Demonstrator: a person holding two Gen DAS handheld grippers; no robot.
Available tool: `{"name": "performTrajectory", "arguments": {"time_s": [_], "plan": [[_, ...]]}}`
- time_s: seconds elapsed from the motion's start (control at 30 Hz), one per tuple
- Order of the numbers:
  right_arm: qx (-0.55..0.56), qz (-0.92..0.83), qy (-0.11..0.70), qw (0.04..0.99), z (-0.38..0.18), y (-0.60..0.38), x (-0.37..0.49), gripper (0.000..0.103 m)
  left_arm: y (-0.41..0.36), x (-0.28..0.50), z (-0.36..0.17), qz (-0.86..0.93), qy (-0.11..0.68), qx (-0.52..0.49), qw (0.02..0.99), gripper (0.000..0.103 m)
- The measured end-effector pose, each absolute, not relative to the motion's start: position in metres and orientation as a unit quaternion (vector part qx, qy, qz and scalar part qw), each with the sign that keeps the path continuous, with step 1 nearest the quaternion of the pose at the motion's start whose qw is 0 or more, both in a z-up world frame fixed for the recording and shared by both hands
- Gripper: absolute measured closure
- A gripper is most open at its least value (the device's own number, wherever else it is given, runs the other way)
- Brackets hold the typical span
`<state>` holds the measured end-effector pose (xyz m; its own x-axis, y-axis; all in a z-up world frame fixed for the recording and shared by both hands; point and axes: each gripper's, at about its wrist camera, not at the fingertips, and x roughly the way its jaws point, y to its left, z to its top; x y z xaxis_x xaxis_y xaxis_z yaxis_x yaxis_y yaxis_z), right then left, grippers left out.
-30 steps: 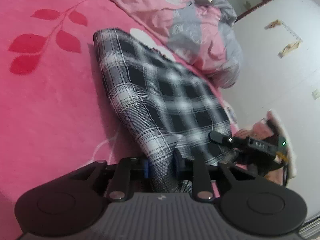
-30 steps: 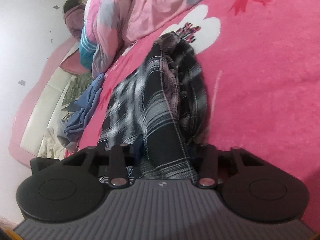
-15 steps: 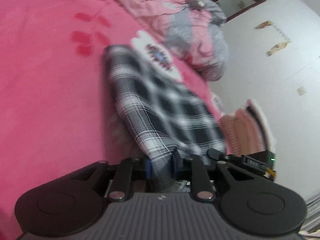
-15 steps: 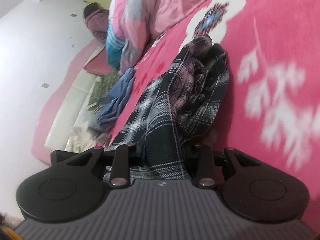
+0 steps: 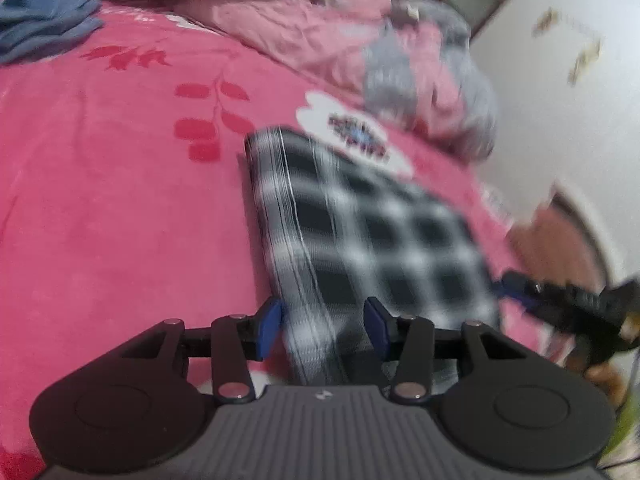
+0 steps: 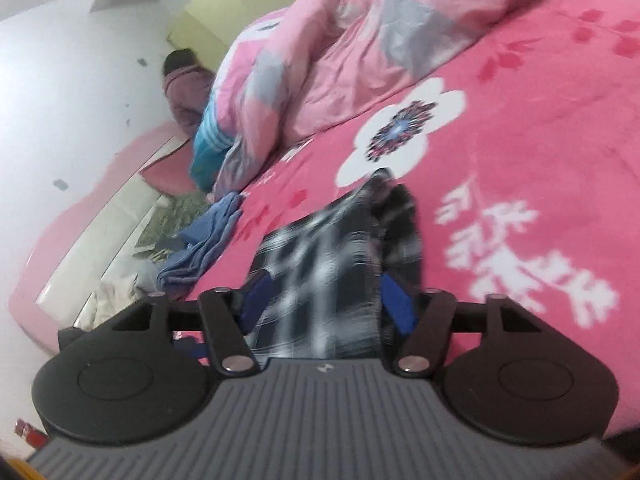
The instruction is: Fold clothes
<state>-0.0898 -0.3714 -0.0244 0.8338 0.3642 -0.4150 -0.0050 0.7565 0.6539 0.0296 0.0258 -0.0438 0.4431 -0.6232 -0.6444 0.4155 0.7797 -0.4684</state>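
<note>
both grippers have let go since the earlier frames: the left gripper (image 5: 323,330) was clamped on the plaid garment (image 5: 360,240) and its blue pads (image 5: 269,325) now stand wide apart with the cloth lying loose between them, no contact visible. same on the right gripper (image 6: 327,303): jaws spread wide, pads (image 6: 396,303) either side of the cloth edge, not pinching it. garment now lies flat on the pink bedspread (image 5: 112,208) as a folded rectangle, where before it was lifted and hanging from both grippers. far corner of it sits just beside the white flower print (image 5: 354,136) on the bedspread. in the right wrist view the far end of the garment looks bunched and darker, touching the lower edge of the same flower print; heavy motion blur there, cannot tell how the layers stack. right gripper also shows at the right edge of the left wrist view, near the garment's right side, blurred. rumpled pink and grey quilt (image 5: 328,24) is piled along the far side of the bed, apart from the garment. blue cloth (image 6: 208,244) lies at the bed edge near the headboard (image 6: 80,240), well apart from the garment. no containers in view; nothing is held in anything.
</note>
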Motion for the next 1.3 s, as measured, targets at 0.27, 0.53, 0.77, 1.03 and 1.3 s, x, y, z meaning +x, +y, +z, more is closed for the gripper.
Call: {"name": "performTrajectory", "arguments": {"time_s": [0.27,0.53,0.77,1.03,1.3], "plan": [[0.366,0.046,0.292,0.882,-0.069,-0.380,-0.092,0.099,0.022,0.021,-0.045,-0.301,0.420,-0.097,0.851,0.056],[0.377,0.068,0.252,0.889,-0.031,-0.394,-0.057,0.035,0.016,0.020,-0.050,-0.296,0.422,-0.089,0.853,0.049],[0.366,0.067,0.270,0.888,-0.050,-0.389,-0.027,0.100,0.014,0.018,-0.056,-0.295,0.420,-0.089,0.853,0.048],[0.354,0.013,0.272,0.895,-0.051,-0.412,-0.024,0.096,0.017,0.021,-0.059,-0.304,0.420,-0.094,0.850,0.047],[0.274,0.123,0.321,0.898,-0.040,-0.388,0.062,0.095,0.019,0.018,-0.060,-0.308,0.418,-0.095,0.849,0.046]]}}
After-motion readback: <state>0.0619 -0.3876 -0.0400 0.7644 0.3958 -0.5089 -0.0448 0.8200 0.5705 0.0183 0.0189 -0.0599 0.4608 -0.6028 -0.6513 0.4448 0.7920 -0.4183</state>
